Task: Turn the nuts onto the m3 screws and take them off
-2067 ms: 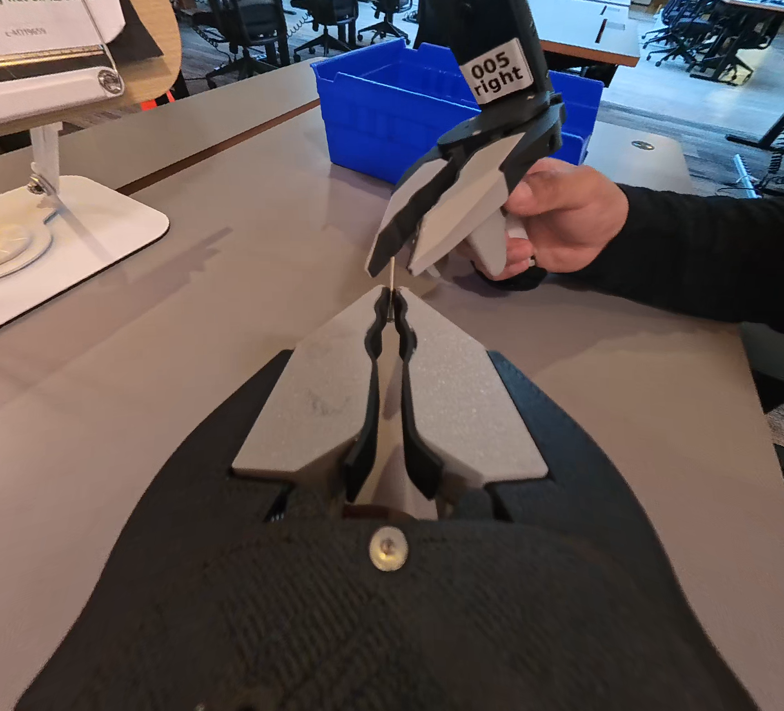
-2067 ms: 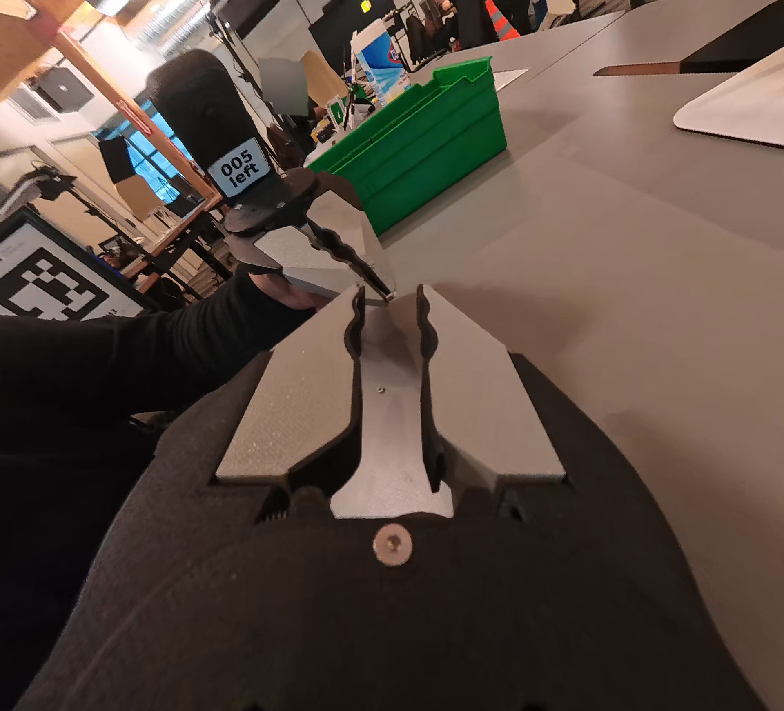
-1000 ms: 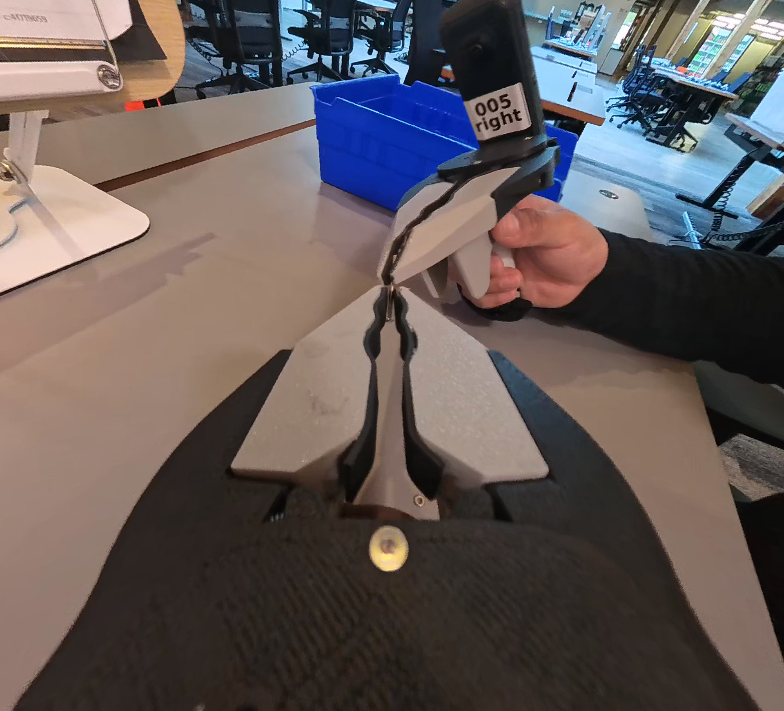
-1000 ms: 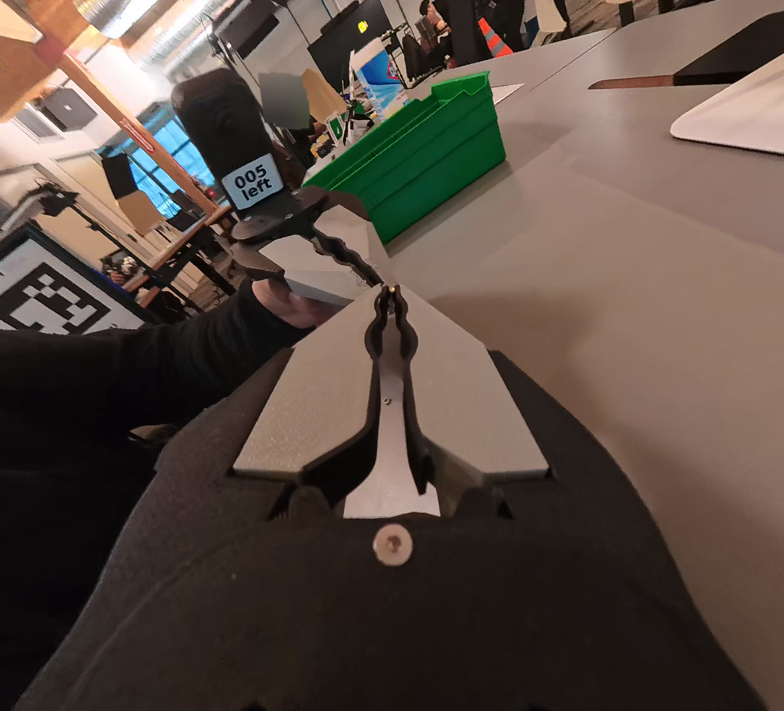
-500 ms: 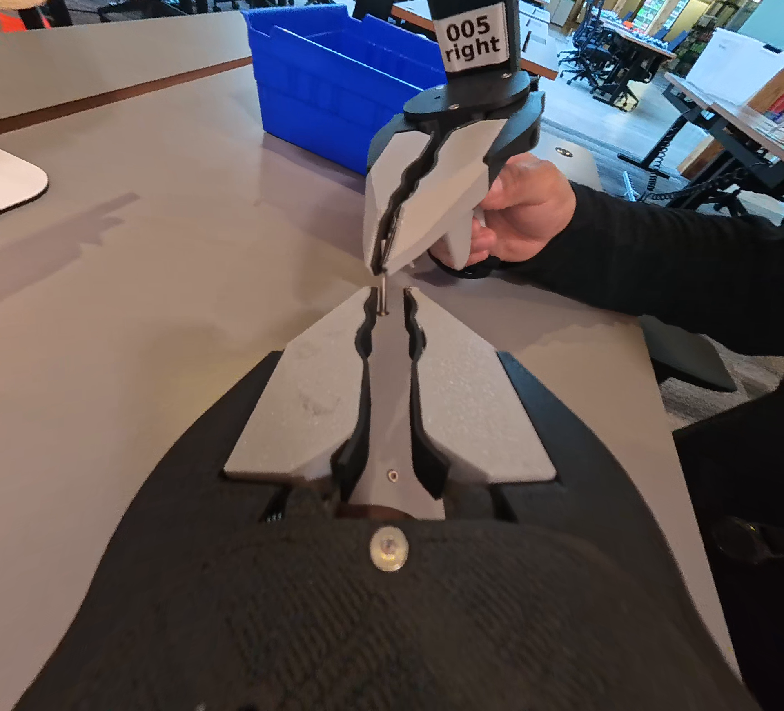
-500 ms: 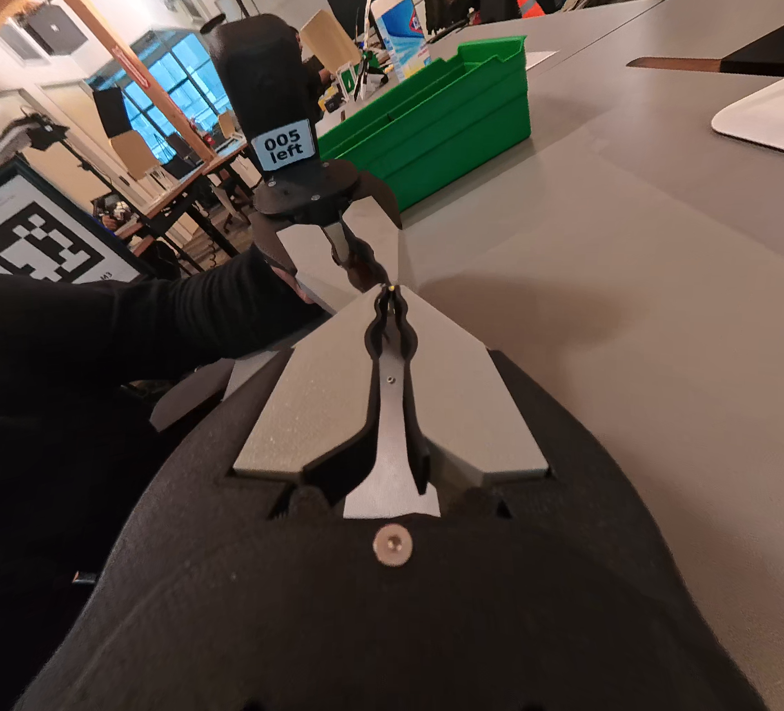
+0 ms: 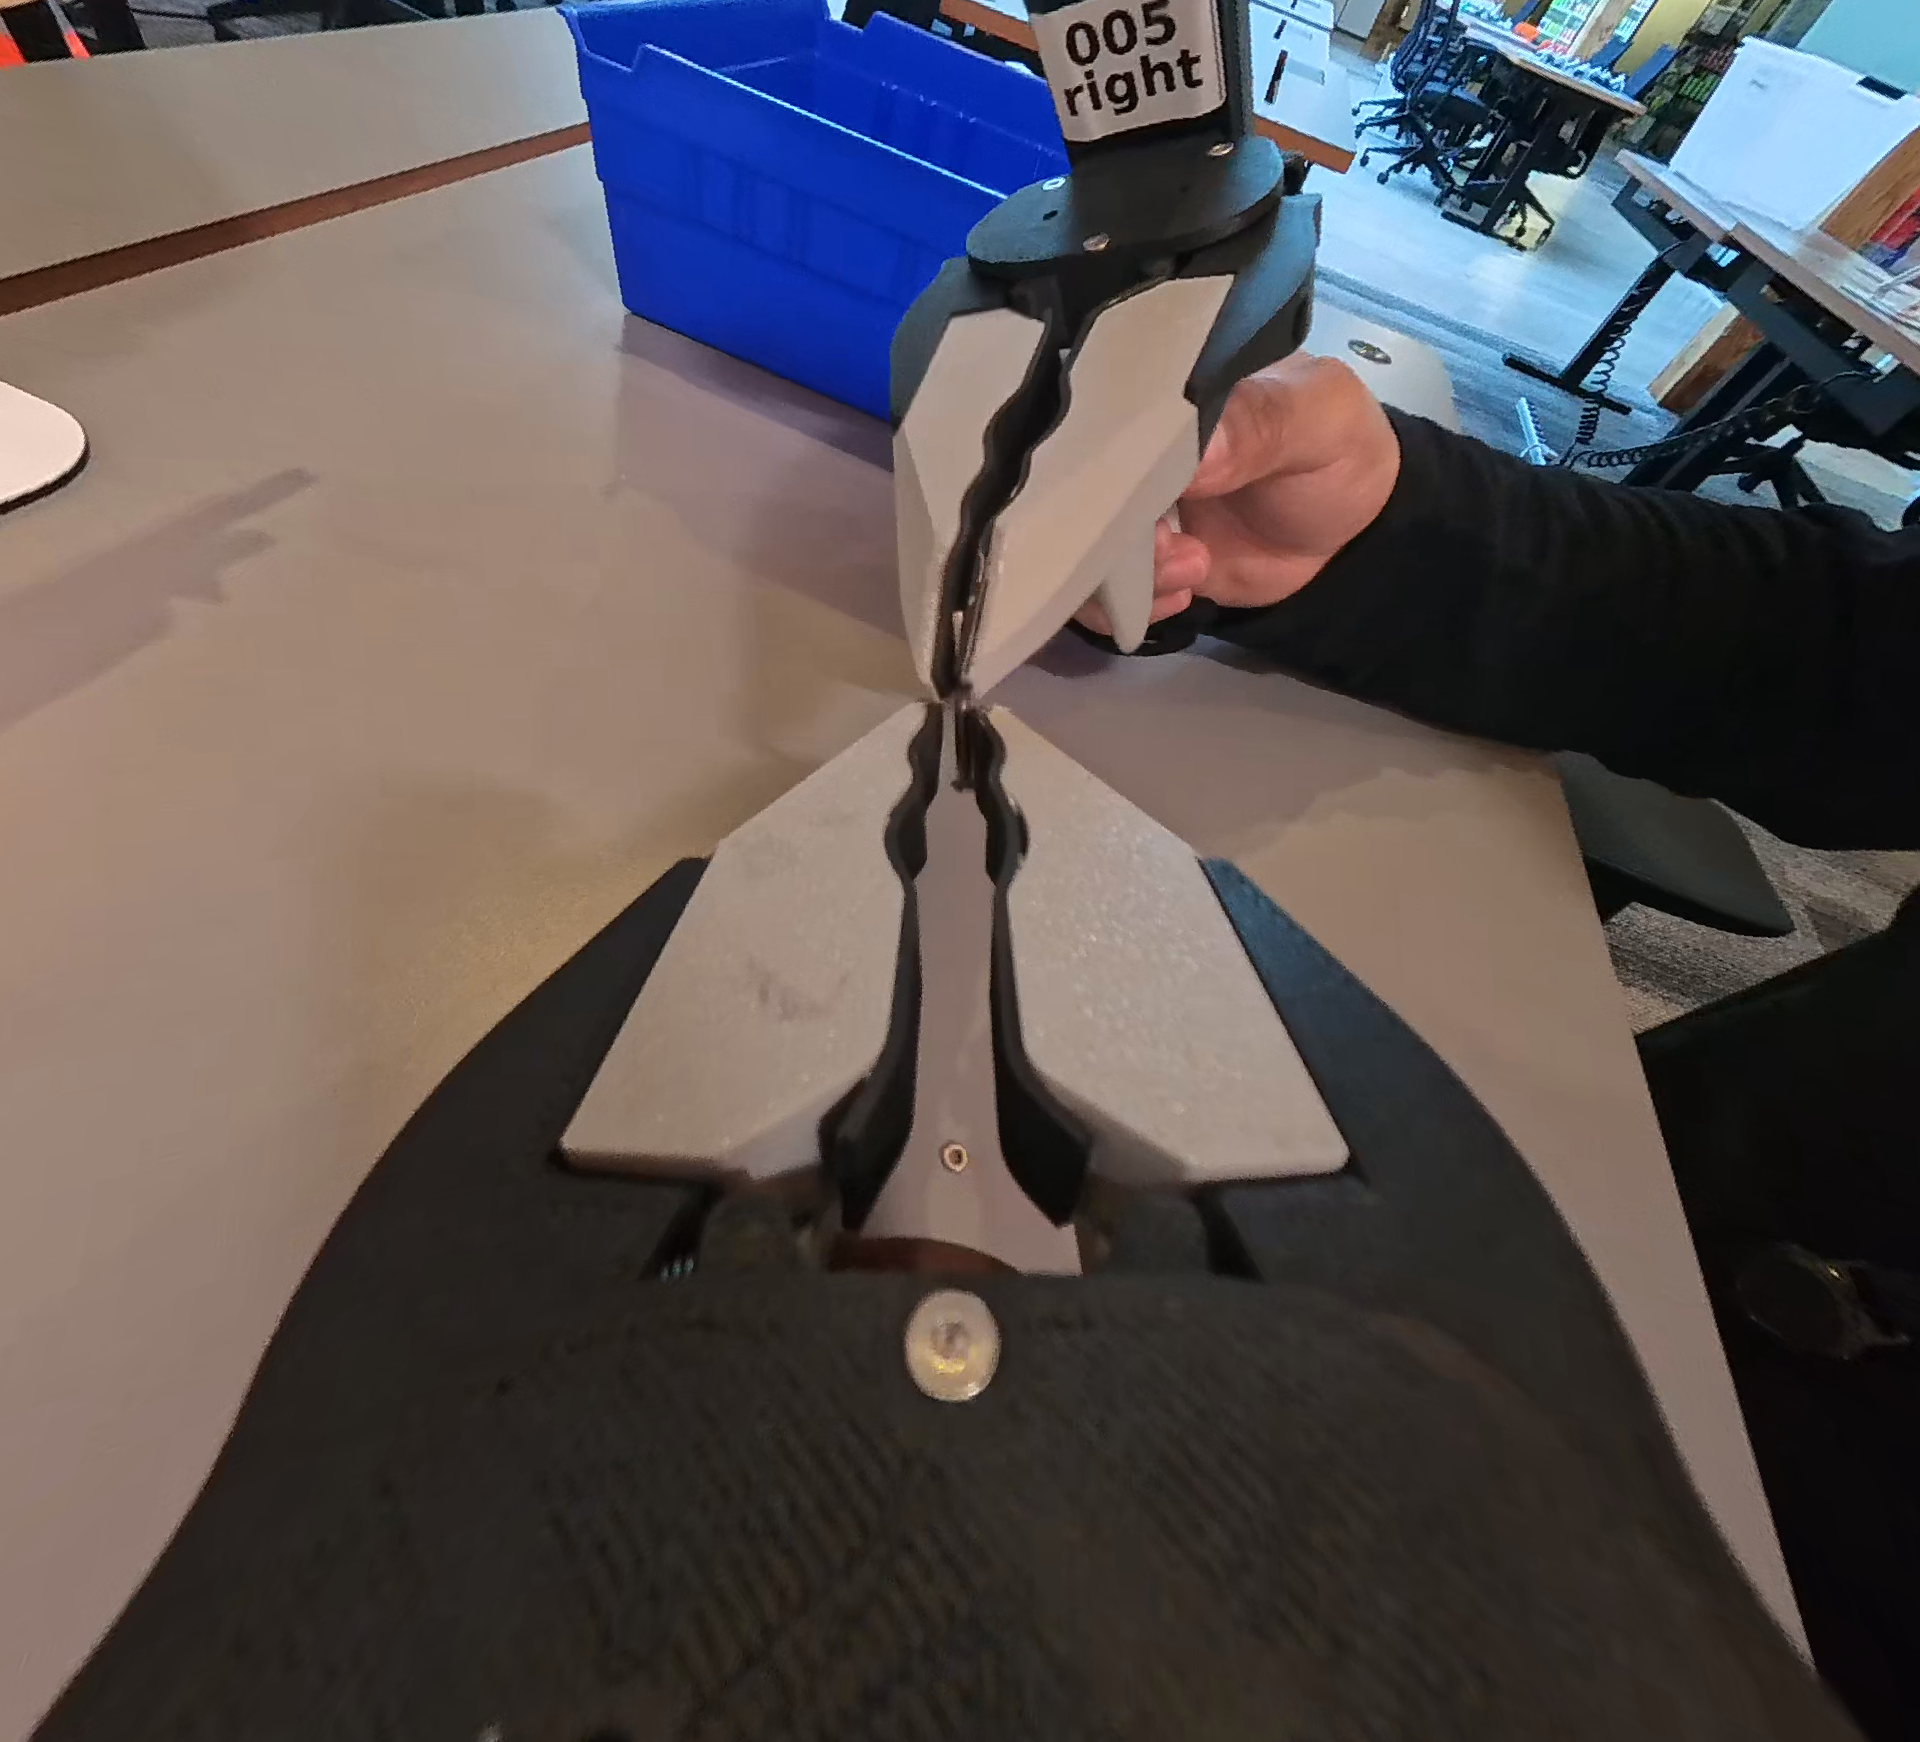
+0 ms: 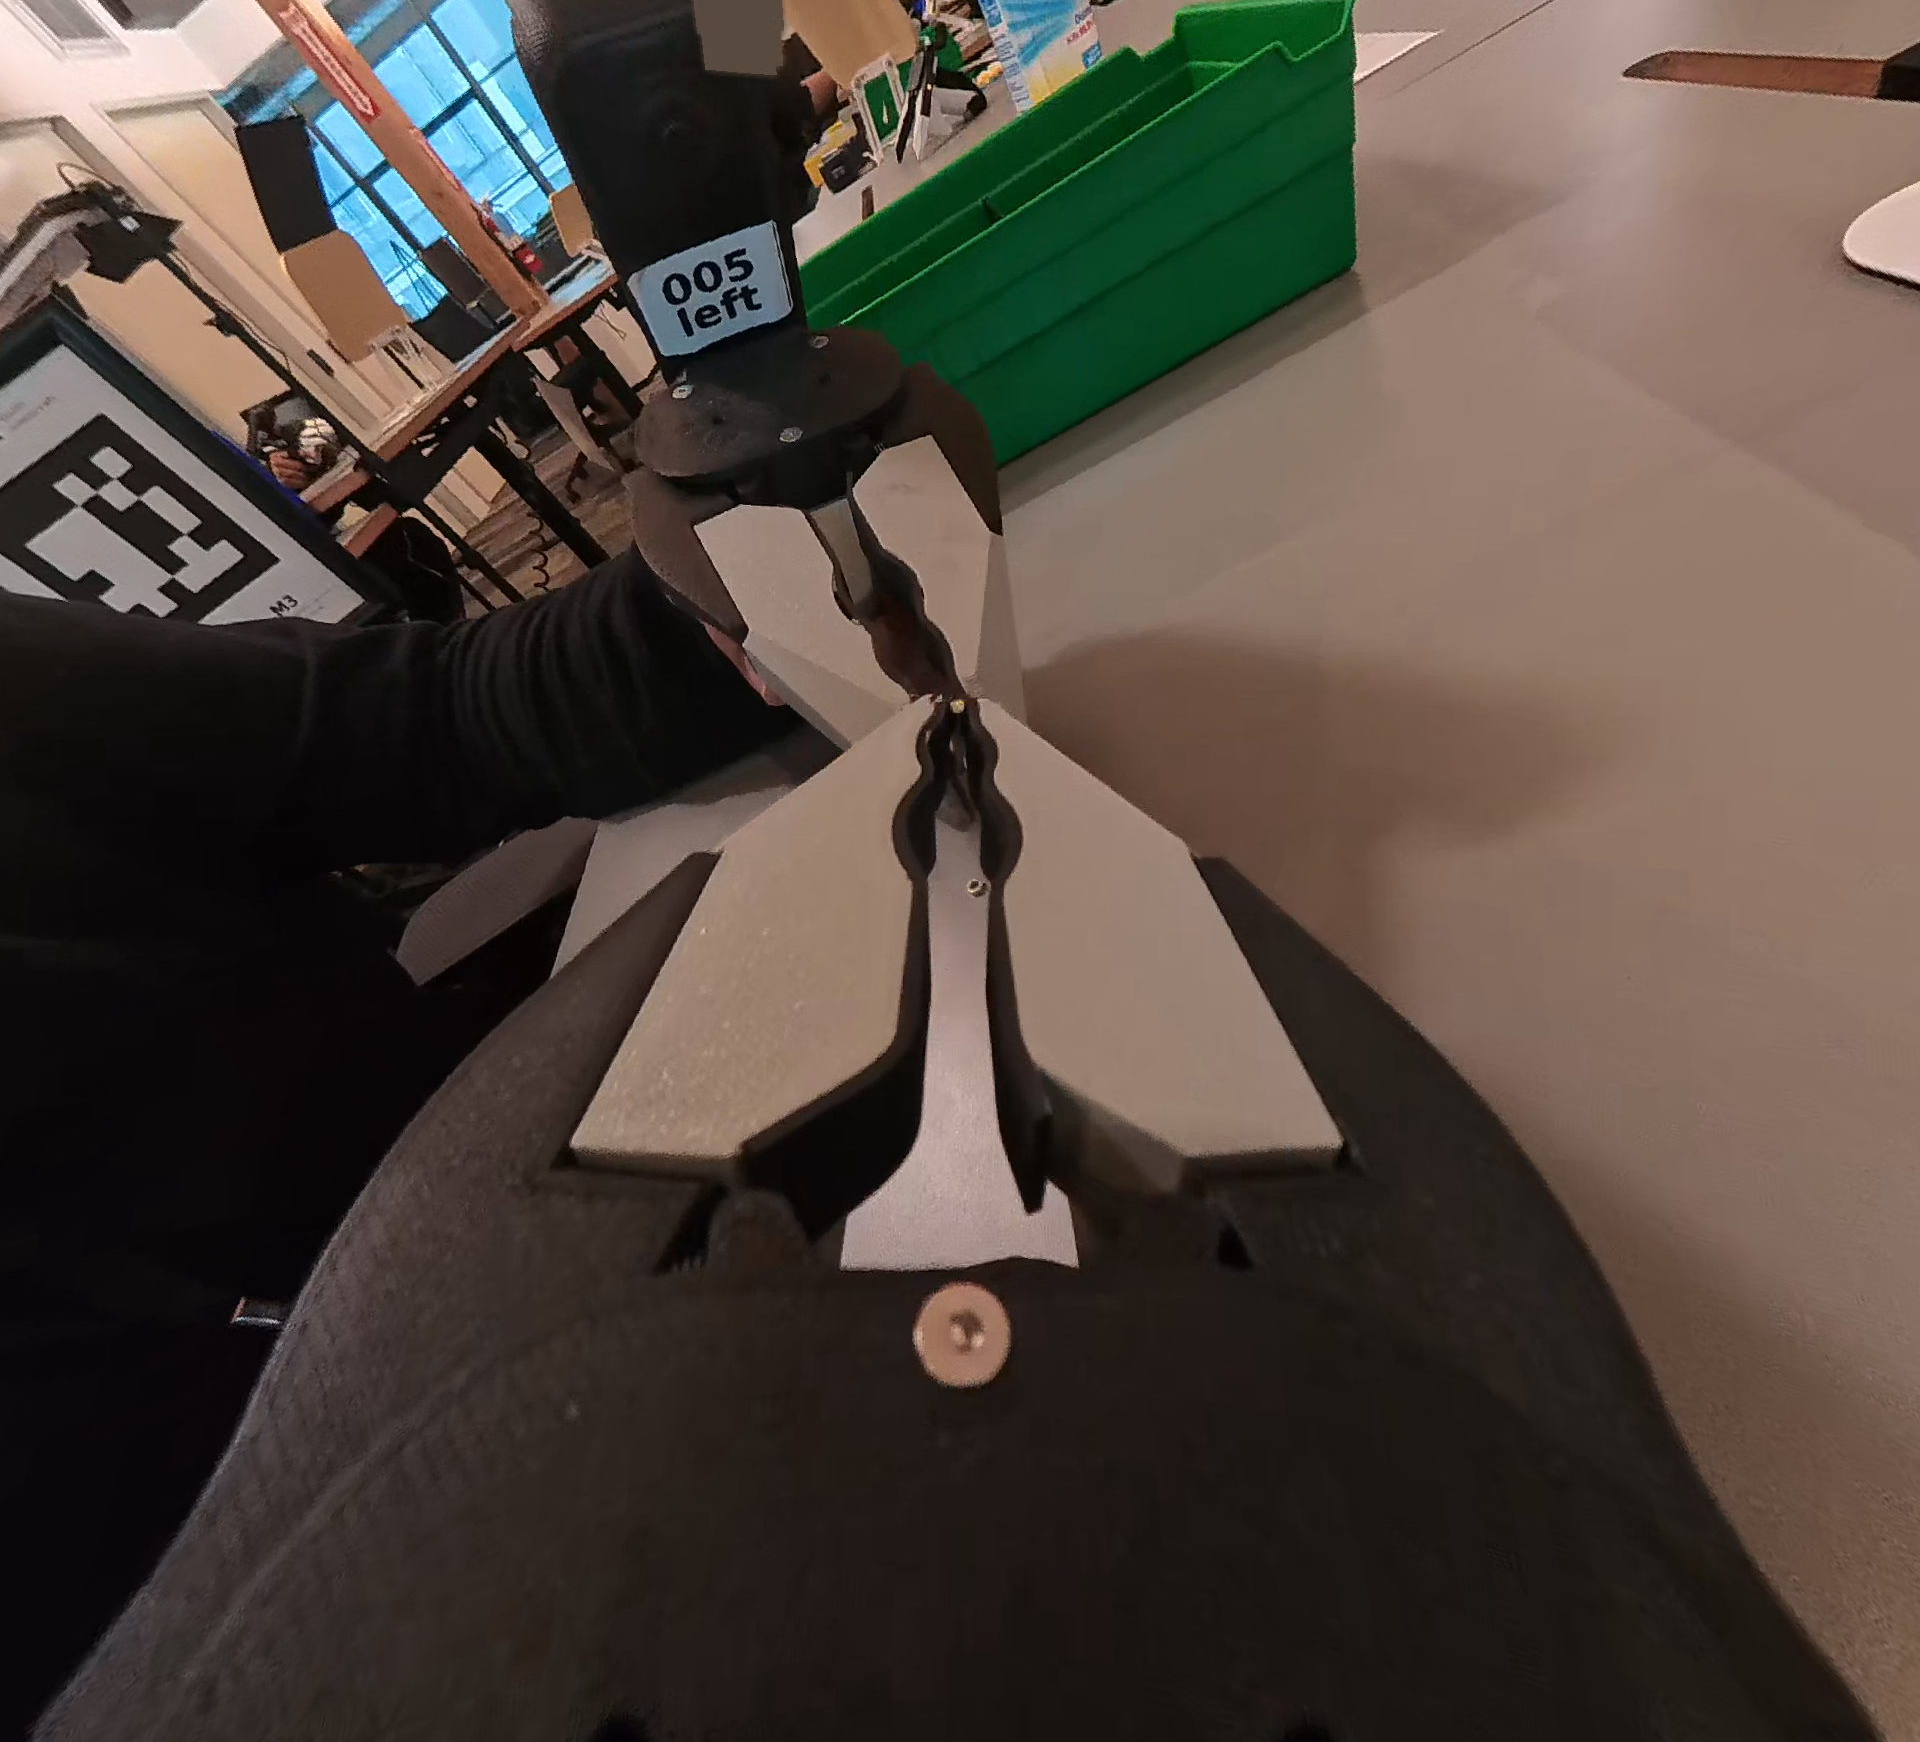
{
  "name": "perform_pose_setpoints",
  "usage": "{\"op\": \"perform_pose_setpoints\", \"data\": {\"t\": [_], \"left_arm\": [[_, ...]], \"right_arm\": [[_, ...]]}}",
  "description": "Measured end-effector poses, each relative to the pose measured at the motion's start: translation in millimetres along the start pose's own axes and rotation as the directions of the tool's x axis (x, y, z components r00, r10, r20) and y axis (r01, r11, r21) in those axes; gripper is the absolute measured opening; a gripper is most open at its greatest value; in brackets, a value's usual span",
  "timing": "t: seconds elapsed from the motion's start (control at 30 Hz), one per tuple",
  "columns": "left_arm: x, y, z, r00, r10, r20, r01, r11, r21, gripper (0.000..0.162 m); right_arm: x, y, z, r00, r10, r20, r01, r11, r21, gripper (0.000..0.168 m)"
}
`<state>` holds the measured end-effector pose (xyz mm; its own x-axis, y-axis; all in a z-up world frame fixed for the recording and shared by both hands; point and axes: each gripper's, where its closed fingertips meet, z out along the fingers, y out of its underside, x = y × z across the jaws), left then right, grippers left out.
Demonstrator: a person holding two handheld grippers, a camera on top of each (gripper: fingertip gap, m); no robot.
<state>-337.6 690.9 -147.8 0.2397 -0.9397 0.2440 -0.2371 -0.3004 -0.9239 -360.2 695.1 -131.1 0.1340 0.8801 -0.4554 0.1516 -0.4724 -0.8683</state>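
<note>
Setting: grey table (image 7: 364, 549) in an open office, blue bin (image 7: 790, 165) behind.
Left gripper (image 7: 958, 736): narrowed again onto the screw (image 7: 956, 757), after opening half a second ago.
Right gripper (image 7: 951, 679): pinched at the screw's upper end; nut too small to make out.
Meaning: likely a regrip between turns.

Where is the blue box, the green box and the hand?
blue box (image 7: 790, 238), left wrist view, on its front wall.
green box (image 8: 1122, 279), right wrist view, on its long side wall.
hand (image 7: 1278, 497), left wrist view, on its back.
</note>
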Motion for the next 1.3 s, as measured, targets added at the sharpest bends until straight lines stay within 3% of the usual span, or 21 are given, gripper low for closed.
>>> {"op": "perform_pose_setpoints", "data": {"t": [0.47, 0.8, 1.3], "left_arm": [[0, 2, -1, 1.000, 0.004, -0.004, -0.004, 1.000, -0.011, 0.000], [2, -6, -5, 0.998, -0.046, -0.044, 0.048, 0.998, 0.037, 0.000], [3, -4, -4, 0.999, -0.030, -0.046, 0.031, 0.999, 0.031, 0.000]], "right_arm": [[2, 4, 1, 1.000, -0.003, -0.007, 0.003, 1.000, -0.023, 0.000], [-3, -9, -1, 1.000, -0.023, 0.009, 0.022, 0.998, 0.063, 0.000], [-5, -11, 0, 0.999, -0.054, -0.007, 0.054, 0.996, 0.074, 0.000]]}}
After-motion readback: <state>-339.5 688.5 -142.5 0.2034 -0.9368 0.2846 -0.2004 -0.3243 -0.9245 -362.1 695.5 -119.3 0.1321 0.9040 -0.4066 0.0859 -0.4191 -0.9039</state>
